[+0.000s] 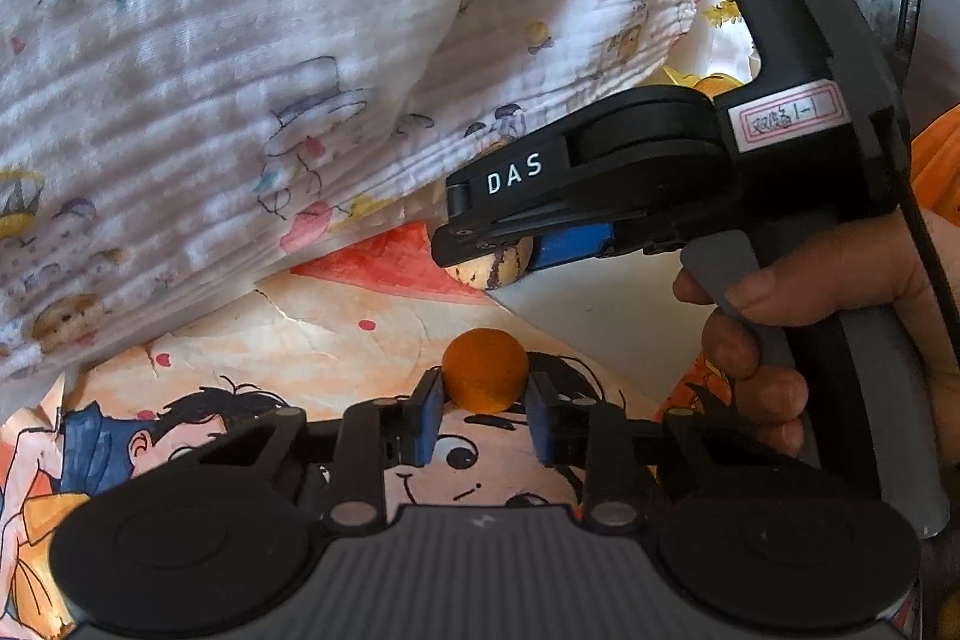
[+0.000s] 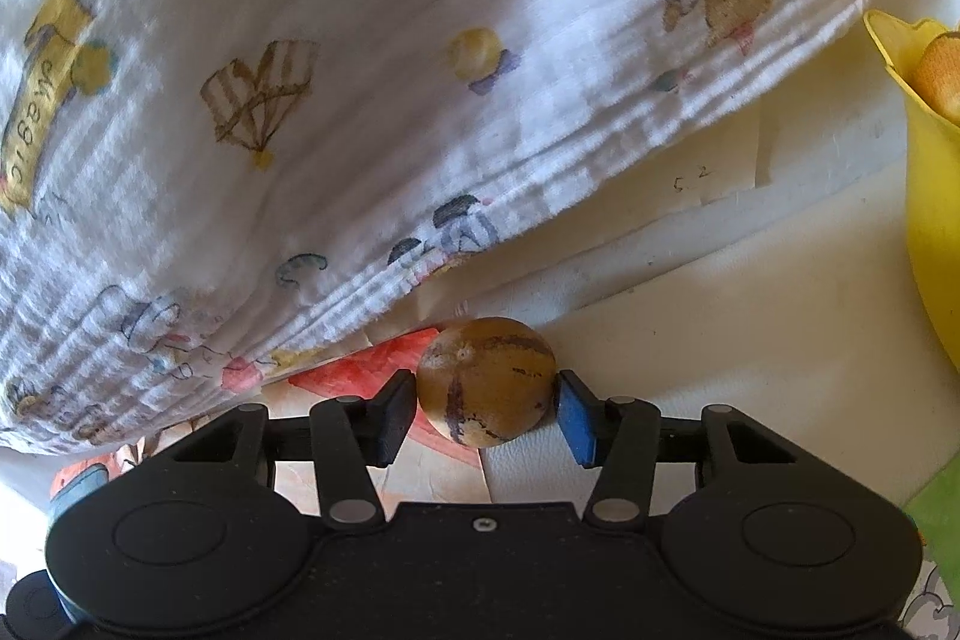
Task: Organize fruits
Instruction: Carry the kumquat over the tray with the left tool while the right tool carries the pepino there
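A small round orange fruit (image 1: 485, 370) sits between the blue pads of my left gripper (image 1: 485, 415), whose jaws are closed against its sides, over a cartoon-printed sheet (image 1: 336, 334). My right gripper (image 2: 486, 412) has a tan ball-shaped fruit with dark purple streaks (image 2: 486, 385) between its fingers; the pads stand right at its sides. In the left wrist view the right gripper (image 1: 480, 250) appears at the right with the same tan fruit (image 1: 492, 268) under its fingers. A yellow bowl (image 2: 930, 196) holding an orange fruit (image 2: 942, 76) stands at the right edge.
A big white pillow with printed cartoon figures (image 1: 240, 70) overhangs the surface just behind both fruits; it also fills the right wrist view (image 2: 360, 70). A white paper sheet (image 2: 720, 316) lies under the right gripper. A person's hand (image 1: 780, 340) holds the right gripper's handle.
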